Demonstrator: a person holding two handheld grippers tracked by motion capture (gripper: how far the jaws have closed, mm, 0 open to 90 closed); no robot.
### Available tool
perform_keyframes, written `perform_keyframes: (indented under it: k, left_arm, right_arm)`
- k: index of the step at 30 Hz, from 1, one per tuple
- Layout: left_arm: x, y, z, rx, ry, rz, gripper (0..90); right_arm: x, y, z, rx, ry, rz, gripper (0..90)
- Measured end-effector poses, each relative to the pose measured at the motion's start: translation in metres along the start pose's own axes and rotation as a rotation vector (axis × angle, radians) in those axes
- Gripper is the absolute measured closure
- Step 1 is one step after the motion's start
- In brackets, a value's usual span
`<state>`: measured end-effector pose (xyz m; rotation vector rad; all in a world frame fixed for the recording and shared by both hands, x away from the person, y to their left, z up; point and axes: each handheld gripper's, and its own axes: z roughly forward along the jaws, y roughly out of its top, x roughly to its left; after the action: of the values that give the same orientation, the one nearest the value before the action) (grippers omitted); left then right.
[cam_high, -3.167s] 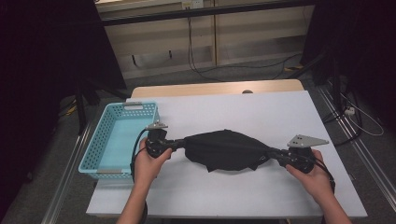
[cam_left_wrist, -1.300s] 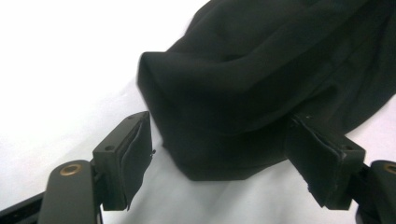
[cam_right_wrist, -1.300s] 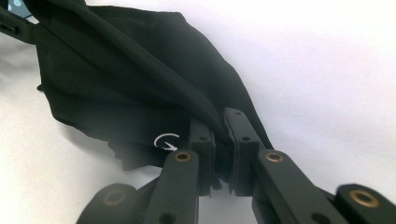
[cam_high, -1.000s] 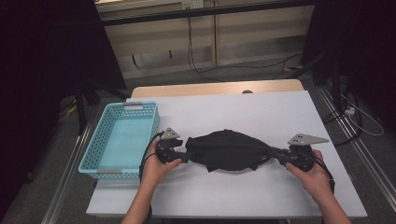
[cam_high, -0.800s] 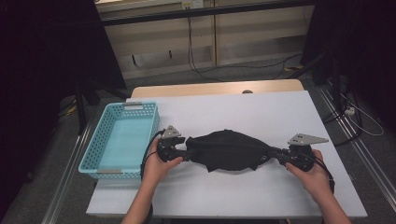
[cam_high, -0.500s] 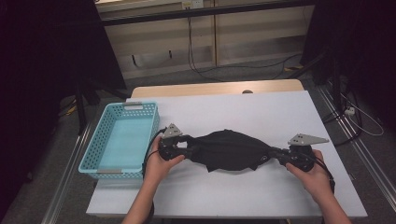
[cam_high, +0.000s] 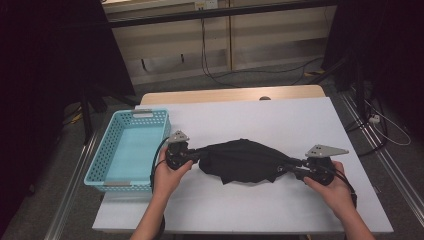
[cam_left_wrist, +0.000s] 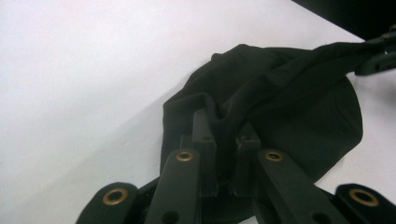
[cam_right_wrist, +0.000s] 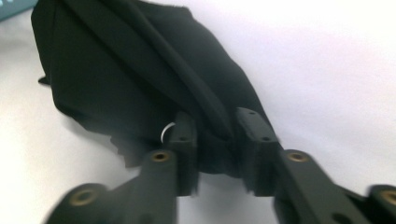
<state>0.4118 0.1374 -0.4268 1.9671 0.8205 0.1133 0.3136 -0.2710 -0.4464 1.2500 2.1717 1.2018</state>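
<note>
A black cloth (cam_high: 240, 160) lies bunched on the white table (cam_high: 280, 120), stretched between my two grippers. My left gripper (cam_high: 197, 154) holds its left end. In the left gripper view its jaws (cam_left_wrist: 224, 126) have just been closing and now pinch a fold of the cloth (cam_left_wrist: 289, 93). My right gripper (cam_high: 292, 167) is at the cloth's right end. In the right gripper view its jaws (cam_right_wrist: 215, 123) have just been opening and stand apart, with a ridge of the cloth (cam_right_wrist: 116, 70) lying loose between them.
A light blue plastic basket (cam_high: 107, 165) stands on the table's left side, close to my left hand. The table's far half and right side are bare white. Dark floor, cables and metal rails surround the table.
My left gripper edged up to the cloth's left end and its jaws closed on it. The right hand stayed where it was.
</note>
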Motion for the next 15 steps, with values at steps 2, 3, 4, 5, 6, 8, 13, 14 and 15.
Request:
perform_keyframes:
  k: [2,3,4,5,6,8,13,14,15]
  left_arm:
    - [0.001,0.000,-0.001,-0.004,0.004,-0.021,83.8]
    - [0.001,0.000,-0.002,-0.006,0.009,-0.028,83.8]
    - [0.002,0.000,-0.003,-0.003,0.014,-0.035,83.9]
    - [0.003,0.000,-0.003,-0.002,0.014,-0.041,83.8]
    - [0.003,0.000,-0.004,-0.005,0.011,-0.045,83.9]
    - [0.003,0.000,-0.004,-0.005,0.005,-0.047,84.0]
    - [0.002,0.004,-0.006,0.007,-0.003,-0.041,84.1]
    - [0.001,0.005,-0.006,0.007,-0.005,-0.044,84.2]
    - [0.001,0.006,-0.007,0.008,-0.003,-0.041,84.2]
  right_arm:
    - [0.001,-0.001,0.001,0.013,-0.013,-0.018,56.5]
    - [0.002,-0.001,0.001,0.020,-0.014,-0.023,54.6]
    - [0.002,-0.002,0.002,0.022,-0.017,-0.028,54.4]
    - [0.001,-0.002,0.002,0.028,-0.022,-0.033,55.6]
    - [0.001,-0.002,0.001,0.027,-0.026,-0.036,60.2]
    - [0.000,-0.002,0.000,0.010,-0.026,-0.043,69.1]
    - [-0.001,0.003,-0.006,-0.033,-0.025,-0.047,82.2]
    - [-0.001,0.005,-0.007,-0.040,-0.020,-0.044,82.7]
    - [-0.002,0.007,-0.009,-0.051,-0.017,-0.037,82.9]
